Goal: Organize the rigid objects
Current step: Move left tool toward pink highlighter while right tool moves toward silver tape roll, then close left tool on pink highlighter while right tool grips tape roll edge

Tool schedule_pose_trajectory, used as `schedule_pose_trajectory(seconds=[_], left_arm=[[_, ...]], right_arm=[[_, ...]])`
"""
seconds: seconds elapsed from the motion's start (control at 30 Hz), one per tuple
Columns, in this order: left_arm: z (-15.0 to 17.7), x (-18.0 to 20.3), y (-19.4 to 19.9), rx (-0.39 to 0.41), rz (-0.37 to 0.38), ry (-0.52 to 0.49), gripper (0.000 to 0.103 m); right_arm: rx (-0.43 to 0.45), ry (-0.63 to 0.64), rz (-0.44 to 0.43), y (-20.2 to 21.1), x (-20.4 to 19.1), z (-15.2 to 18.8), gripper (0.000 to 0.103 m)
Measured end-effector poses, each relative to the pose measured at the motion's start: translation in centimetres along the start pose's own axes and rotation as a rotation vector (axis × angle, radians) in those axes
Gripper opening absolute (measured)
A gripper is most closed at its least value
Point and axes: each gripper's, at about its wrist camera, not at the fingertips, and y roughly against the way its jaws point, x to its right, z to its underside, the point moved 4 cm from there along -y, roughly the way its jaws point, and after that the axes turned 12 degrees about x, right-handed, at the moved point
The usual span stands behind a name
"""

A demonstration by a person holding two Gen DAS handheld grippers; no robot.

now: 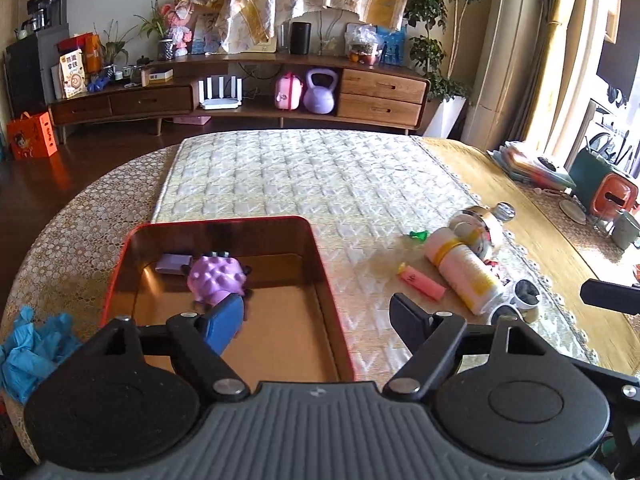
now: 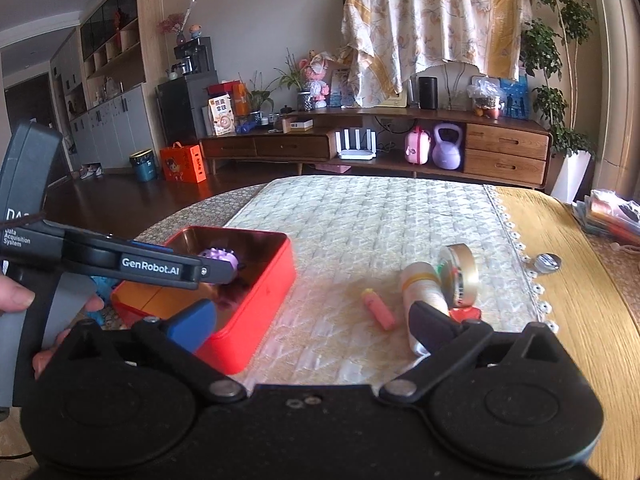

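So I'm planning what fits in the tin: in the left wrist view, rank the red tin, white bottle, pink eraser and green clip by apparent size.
1. red tin
2. white bottle
3. pink eraser
4. green clip

The tin sits nearest, which exaggerates it slightly.

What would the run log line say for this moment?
left gripper: open, over red tin | right gripper: open, empty | in tin: purple spiky toy | on mat: pink highlighter, white bottle

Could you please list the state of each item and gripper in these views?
Red tin: open, no lid on it.
Purple spiky toy: inside the tin.
Small lilac box: inside the tin.
Pink marker: lying flat on the mat.
White bottle: on its side.
Left gripper: open, empty.
Right gripper: open, empty.
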Motion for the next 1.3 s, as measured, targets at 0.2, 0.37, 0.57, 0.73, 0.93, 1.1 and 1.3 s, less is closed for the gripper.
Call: schedule_pose_trajectory(seconds=[0.2, 0.37, 0.57, 0.73, 0.93, 1.1, 1.3], left_arm=[[0.4, 3.6, -0.8, -0.014, 0.046, -0.029, 0.080], [1.2, 6.1, -2.0, -0.024, 0.058, -0.067, 0.080], [2.0, 8.4, -4.4, -0.036, 0.068, -0.118, 0.080], [2.5, 9.4, -6.8, -0.059, 0.057, -0.134, 0.080], [2.8, 10.1, -9.5, -0.073, 0.042, -0.160, 0.080], [2.8, 10.1, -11.1, -0.092, 0.024, -0.128, 0.080], [3.0, 10.3, -13.2, -0.118, -0.009, -0.122, 0.080]], right_arm=[[-0.011, -0.018, 0.061, 1.3, 3.2, 1.0, 0.103], [0.000, -0.020, 0.097, 1.4, 5.5, 0.6, 0.103], [-0.012, -0.023, 0.131, 0.4, 8.4, 0.7, 0.103], [-0.026, -0.024, 0.145, -1.3, 10.2, 0.8, 0.100], [-0.052, -0.020, 0.143, -3.9, 11.4, 0.8, 0.096], [-0.062, -0.022, 0.144, -6.1, 12.3, 0.7, 0.087], [-0.080, -0.022, 0.138, -8.5, 12.9, 0.9, 0.080]])
